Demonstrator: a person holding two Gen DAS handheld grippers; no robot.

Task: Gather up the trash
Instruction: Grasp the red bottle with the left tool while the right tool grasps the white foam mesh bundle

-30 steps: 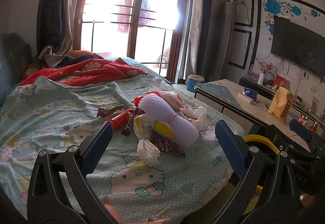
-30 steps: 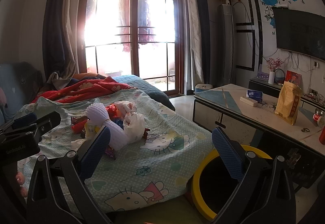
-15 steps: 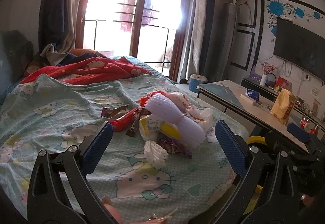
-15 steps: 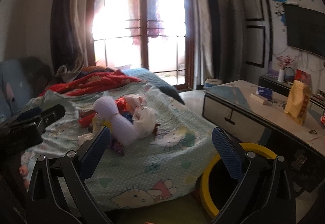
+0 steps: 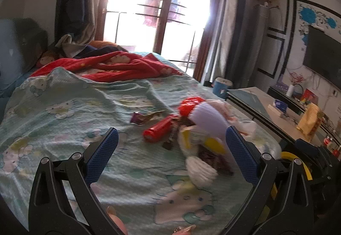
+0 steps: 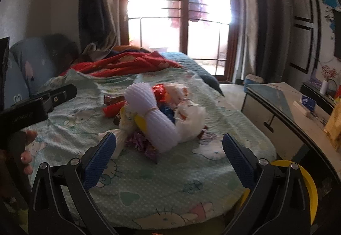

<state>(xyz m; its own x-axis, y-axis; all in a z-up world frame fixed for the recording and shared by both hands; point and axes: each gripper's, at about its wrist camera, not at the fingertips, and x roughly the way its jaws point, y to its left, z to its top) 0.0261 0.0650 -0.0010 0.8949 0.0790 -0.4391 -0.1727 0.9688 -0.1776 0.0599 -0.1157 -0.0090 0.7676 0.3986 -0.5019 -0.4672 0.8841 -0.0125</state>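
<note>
A pile of trash lies on the bed's green cartoon sheet [image 5: 64, 120]: a white foam net sleeve [image 6: 149, 115], a red tube [image 5: 158, 131], a white plastic bag [image 6: 190, 120], a small white foam piece [image 5: 200, 171], purple wrappers [image 6: 145, 145] and a brown wrapper [image 5: 142, 117]. My left gripper [image 5: 170, 156] is open and empty, above the sheet just short of the pile. My right gripper [image 6: 169, 154] is open and empty, facing the pile from the bed's end. A yellow-rimmed bin [image 6: 307, 188] stands by the bed corner.
A red blanket [image 5: 115, 66] lies bunched at the bed's far end. A low table [image 6: 298, 111] with a paper bag [image 5: 309, 120] stands right of the bed. A window door [image 6: 179, 13] is behind. The left gripper's body [image 6: 32, 109] shows in the right wrist view.
Both grippers have swung left and moved closer to the pile. The pile now sits right of centre in the left view and centred in the right view. Both stay open.
</note>
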